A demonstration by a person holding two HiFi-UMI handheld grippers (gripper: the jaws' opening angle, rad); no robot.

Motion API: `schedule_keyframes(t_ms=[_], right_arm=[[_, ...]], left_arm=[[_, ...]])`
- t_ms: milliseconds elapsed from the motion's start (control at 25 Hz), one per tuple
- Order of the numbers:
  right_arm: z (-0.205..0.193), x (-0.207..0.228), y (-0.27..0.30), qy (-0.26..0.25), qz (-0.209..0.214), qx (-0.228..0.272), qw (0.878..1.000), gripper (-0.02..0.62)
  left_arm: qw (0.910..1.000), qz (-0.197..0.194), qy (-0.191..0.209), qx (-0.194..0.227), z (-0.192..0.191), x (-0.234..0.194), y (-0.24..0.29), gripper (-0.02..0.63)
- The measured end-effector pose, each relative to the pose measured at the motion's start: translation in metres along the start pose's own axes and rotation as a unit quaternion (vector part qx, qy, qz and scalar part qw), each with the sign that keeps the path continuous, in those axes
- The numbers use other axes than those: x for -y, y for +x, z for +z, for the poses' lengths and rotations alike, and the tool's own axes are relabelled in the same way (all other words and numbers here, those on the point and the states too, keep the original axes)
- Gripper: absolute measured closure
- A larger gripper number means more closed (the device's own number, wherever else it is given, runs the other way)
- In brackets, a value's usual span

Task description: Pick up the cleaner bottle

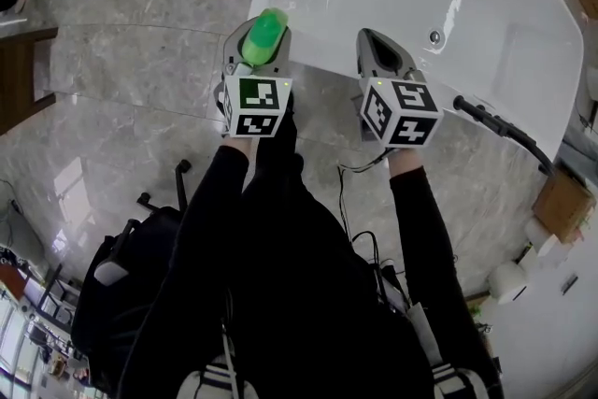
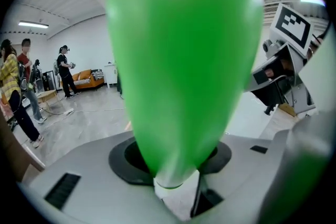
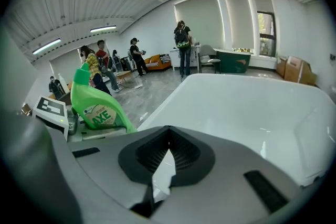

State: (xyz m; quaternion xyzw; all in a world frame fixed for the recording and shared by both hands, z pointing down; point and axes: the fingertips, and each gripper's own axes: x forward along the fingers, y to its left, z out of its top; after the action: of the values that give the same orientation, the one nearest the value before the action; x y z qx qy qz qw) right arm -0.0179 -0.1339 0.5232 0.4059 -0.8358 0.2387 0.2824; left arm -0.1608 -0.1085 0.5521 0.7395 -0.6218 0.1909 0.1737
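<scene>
While the left gripper [image 1: 259, 51] has its jaws closed on the green cleaner bottle [image 1: 266, 33], holding it off the floor [image 1: 121, 70] just beside the white tub's [image 1: 486, 5] near rim, the grip looks like the weak point. The bottle's body tapers and looks slick, so it could slide out if the jaws slacken. The right gripper [image 1: 378, 47] hangs beside it over the rim, jaws drawn almost together on nothing. Open room lies over the floor to the left. The rim ahead and the closeness of the 2 grippers leave little margin for swinging the bottle.
</scene>
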Motion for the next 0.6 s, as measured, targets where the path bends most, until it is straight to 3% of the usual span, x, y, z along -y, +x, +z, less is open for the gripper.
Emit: schedule_keyframes(t_ms=[600], right_arm=[[0.036,0.031,-0.037,0.02,-0.066,0.039,0.997,0.594]], left_arm=[[0.9949,-0.087,0.05,0.008,0.07,0.011,-0.004,0.411]])
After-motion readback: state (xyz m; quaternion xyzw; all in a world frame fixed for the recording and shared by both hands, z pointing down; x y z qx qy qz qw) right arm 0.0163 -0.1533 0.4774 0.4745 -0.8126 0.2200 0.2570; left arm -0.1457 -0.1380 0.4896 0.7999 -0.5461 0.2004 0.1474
